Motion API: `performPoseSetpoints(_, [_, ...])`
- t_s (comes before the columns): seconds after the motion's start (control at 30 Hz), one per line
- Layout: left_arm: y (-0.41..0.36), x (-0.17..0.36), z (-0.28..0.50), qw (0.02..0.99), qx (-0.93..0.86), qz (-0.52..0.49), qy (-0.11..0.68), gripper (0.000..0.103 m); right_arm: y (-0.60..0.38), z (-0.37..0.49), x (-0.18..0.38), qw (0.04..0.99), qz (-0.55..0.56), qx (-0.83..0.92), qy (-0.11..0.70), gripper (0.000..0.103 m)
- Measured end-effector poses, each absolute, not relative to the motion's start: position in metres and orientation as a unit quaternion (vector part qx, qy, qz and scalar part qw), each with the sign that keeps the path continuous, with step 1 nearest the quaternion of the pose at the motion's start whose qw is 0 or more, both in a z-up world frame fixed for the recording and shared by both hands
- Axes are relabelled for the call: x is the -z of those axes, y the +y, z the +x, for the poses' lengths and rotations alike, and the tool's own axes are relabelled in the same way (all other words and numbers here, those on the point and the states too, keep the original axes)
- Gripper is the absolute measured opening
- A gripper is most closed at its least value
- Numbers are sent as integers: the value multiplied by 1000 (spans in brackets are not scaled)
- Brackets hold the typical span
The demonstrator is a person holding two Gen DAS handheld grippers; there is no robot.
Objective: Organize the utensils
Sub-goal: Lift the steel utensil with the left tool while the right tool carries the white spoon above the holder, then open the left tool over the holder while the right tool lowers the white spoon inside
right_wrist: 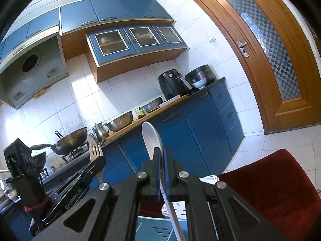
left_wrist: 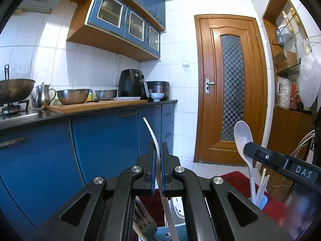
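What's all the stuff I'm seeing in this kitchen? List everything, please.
white spoon: one, white, held in the right gripper
white utensil: one, white, thin, held in the left gripper
wooden spatula: one, brown, slotted, beside the left gripper
air fryer: one, black, on the counter
rice cooker: one, dark, right of the air fryer
small bowl: one, white, before the rice cooker
colander: one, steel, on the cutting board
cutting board: one, wooden, on the counter
kettle: one, steel, left of the colander
wok: one, dark, on the stove
door: one, brown, far wall
left gripper: black, jaws shut
right gripper: black, jaws shut
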State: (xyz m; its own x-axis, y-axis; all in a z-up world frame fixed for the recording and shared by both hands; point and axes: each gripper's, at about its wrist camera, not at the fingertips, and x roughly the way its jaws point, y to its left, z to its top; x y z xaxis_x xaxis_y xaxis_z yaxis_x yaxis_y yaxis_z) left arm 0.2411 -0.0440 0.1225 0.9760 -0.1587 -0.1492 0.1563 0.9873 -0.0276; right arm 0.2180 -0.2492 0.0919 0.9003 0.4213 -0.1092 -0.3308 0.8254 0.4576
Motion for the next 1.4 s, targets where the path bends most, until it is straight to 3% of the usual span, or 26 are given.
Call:
performPoseSetpoints(0.57, [-51, -85, 235, 989, 95, -4, 109, 2, -248, 209, -69, 950, 199, -200, 134, 5])
performPoseSetpoints(0.77, [-52, -83, 228, 987, 102, -6, 121, 23, -251, 204, -67, 947, 204, -199, 147, 10])
performPoseSetpoints(0.87, [-53, -84, 223, 986, 106, -7, 126, 24, -252, 199, -69, 948, 205, -195, 148, 22])
performPoseSetpoints(1.4, [-45, -110, 173, 982, 126, -20, 139, 24, -255, 144, -104, 951, 197, -192, 140, 25])
